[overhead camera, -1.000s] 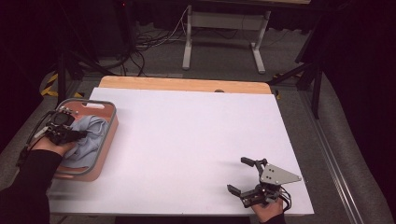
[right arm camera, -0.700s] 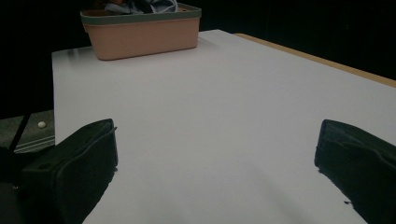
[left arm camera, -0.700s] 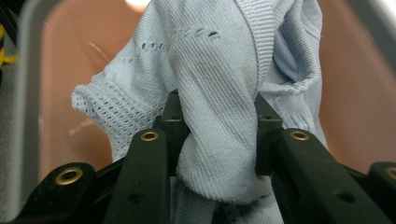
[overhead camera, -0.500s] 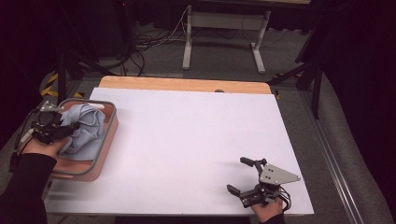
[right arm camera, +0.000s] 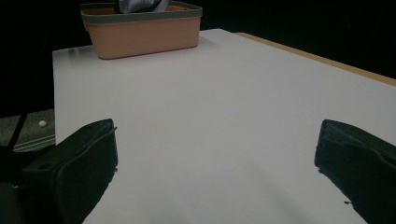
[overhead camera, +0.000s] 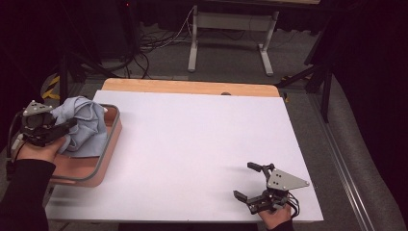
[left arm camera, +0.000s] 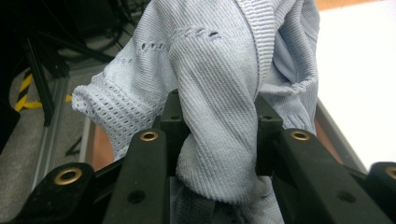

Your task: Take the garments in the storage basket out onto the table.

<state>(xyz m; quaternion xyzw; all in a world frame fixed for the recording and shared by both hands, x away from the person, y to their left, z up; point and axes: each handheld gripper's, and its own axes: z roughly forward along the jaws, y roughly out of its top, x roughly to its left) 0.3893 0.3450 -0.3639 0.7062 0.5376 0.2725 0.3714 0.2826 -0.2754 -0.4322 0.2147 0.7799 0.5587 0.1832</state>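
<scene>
Pale-blue knit cloth [left arm camera: 219, 93] bunched upright, clamped in left tongs [left arm camera: 215, 135] above basket [overhead camera: 108, 159], right tongs [overhead camera: 253, 182] apart.

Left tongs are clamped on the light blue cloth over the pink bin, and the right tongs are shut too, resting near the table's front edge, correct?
Not quite. The right tongs are open: the right gripper view shows their jaws spread wide over bare white table. The rest holds: the left tongs are clamped on the light blue cloth over the pink bin.
</scene>
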